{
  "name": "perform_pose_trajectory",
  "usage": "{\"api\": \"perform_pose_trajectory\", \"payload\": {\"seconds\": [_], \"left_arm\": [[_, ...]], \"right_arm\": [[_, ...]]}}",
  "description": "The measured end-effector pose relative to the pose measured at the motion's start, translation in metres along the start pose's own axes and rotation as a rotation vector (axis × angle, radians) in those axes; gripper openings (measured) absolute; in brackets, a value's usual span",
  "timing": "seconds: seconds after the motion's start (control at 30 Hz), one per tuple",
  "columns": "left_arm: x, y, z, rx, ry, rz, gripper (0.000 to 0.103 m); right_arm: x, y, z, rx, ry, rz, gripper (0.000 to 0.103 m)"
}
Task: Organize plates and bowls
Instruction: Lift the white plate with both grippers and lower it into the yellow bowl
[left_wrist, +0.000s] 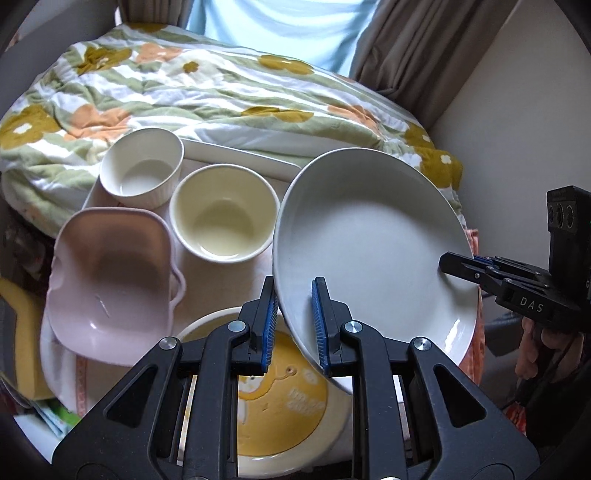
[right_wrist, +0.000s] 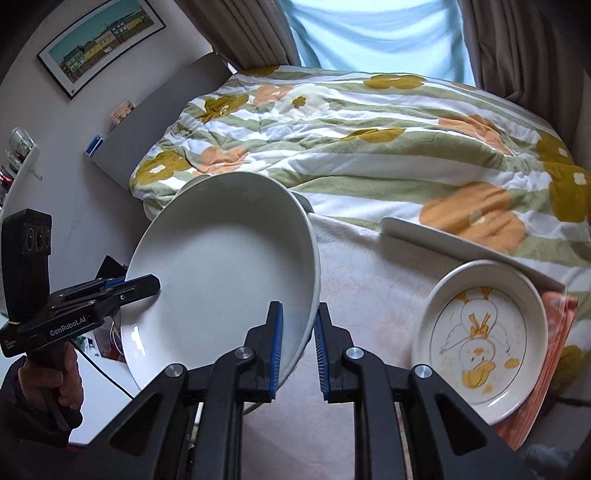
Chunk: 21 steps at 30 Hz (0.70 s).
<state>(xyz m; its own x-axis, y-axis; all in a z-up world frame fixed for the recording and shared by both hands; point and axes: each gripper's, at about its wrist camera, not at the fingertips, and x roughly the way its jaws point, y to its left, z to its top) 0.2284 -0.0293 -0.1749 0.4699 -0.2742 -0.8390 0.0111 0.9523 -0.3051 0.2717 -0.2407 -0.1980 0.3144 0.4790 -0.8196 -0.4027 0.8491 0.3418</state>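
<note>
A large white plate (left_wrist: 369, 240) hangs tilted above the table, held at two opposite rims. My left gripper (left_wrist: 294, 291) is shut on its near rim in the left wrist view, blue pads on either face. My right gripper (right_wrist: 299, 314) is shut on the other rim of the same plate (right_wrist: 221, 266). Each gripper also shows from the side in the other's view: the right gripper (left_wrist: 454, 262) at the plate's right edge, the left gripper (right_wrist: 147, 284) at its left edge. On the table stand a white ribbed ramekin (left_wrist: 142, 168), a cream bowl (left_wrist: 223, 214) and a pink squarish bowl (left_wrist: 110, 280).
A yellow cartoon plate (left_wrist: 280, 398) lies under the left gripper. A duck-pattern plate (right_wrist: 480, 339) rests on an orange cloth (right_wrist: 554, 332). A white tray (left_wrist: 236, 155) sits at the table's far side, against a flowered quilt (right_wrist: 369, 140). A person's hand (right_wrist: 48, 384) grips the left handle.
</note>
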Motion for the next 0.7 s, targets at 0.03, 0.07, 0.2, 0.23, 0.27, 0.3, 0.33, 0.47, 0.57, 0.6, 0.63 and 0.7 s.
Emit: {"api": "perform_pose_trajectory", "payload": {"seconds": [0.03, 0.07, 0.2, 0.23, 0.27, 0.3, 0.33, 0.47, 0.57, 0.6, 0.63, 0.7], "left_arm": [[-0.003, 0.007, -0.004, 0.021, 0.013, -0.013, 0.016], [-0.006, 0.013, -0.008, 0.04, 0.031, -0.026, 0.016], [-0.013, 0.041, -0.027, 0.104, 0.095, -0.071, 0.016], [-0.014, 0.046, -0.033, 0.117, 0.105, -0.071, 0.016], [-0.016, 0.051, -0.038, 0.127, 0.112, -0.073, 0.016], [-0.017, 0.056, -0.043, 0.136, 0.12, -0.076, 0.016], [-0.017, 0.059, -0.049, 0.144, 0.13, -0.078, 0.016], [-0.004, 0.079, -0.069, 0.141, 0.179, -0.088, 0.016], [0.006, 0.091, -0.081, 0.145, 0.204, -0.104, 0.016], [0.009, 0.093, -0.085, 0.145, 0.211, -0.11, 0.016], [0.013, 0.096, -0.088, 0.144, 0.216, -0.113, 0.016], [0.02, 0.1, -0.092, 0.143, 0.221, -0.108, 0.016]], "right_arm": [[-0.001, 0.01, -0.008, 0.023, -0.012, -0.016, 0.016], [-0.002, 0.019, -0.016, 0.048, -0.023, -0.034, 0.016], [0.004, 0.052, -0.054, 0.154, -0.04, -0.073, 0.016], [0.007, 0.058, -0.062, 0.187, -0.038, -0.069, 0.015], [0.009, 0.063, -0.07, 0.215, -0.035, -0.067, 0.015], [0.012, 0.069, -0.078, 0.236, -0.036, -0.072, 0.016], [0.015, 0.075, -0.084, 0.249, -0.036, -0.084, 0.016], [0.028, 0.09, -0.107, 0.293, -0.039, -0.124, 0.016], [0.038, 0.094, -0.122, 0.301, -0.041, -0.142, 0.015], [0.042, 0.095, -0.125, 0.283, -0.043, -0.153, 0.016], [0.045, 0.096, -0.128, 0.272, -0.047, -0.161, 0.015], [0.053, 0.099, -0.134, 0.269, -0.05, -0.168, 0.015]]}}
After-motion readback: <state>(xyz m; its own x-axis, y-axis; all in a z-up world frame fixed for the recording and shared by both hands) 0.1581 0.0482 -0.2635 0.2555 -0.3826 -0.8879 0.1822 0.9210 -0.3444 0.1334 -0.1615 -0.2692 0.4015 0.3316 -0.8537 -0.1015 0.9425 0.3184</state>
